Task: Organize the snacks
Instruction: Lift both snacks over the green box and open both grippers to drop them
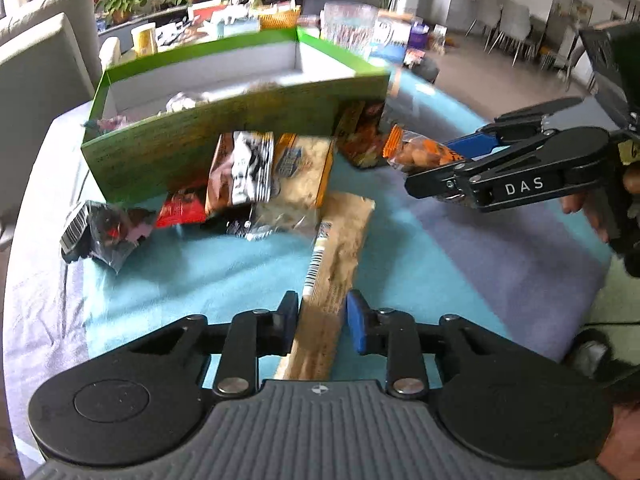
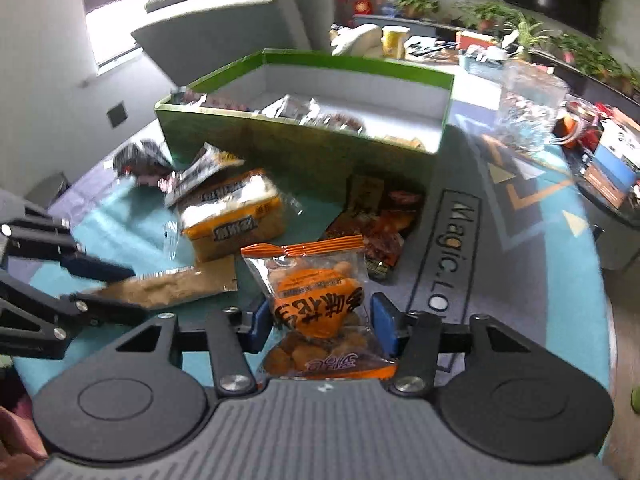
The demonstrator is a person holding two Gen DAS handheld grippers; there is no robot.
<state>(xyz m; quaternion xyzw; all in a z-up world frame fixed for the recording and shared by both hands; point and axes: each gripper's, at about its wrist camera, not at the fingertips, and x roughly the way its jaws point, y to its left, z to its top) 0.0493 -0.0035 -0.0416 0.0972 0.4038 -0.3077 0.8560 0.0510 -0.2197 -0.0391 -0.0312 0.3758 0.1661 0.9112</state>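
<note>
Snacks lie on the worktop (image 2: 520, 248) in front of a green box (image 1: 224, 132). The box is open on top, with a few small wrapped snacks (image 2: 320, 114) on its white floor. The left gripper (image 1: 322, 326) has its jaws closed on a long tan packet (image 1: 336, 256). The right gripper (image 2: 320, 326) has an orange bag of nuts (image 2: 316, 304) between its jaws, which are partly closed around it. A yellow cake pack (image 2: 236, 216) and a red packet (image 1: 180, 210) lie near the box.
</note>
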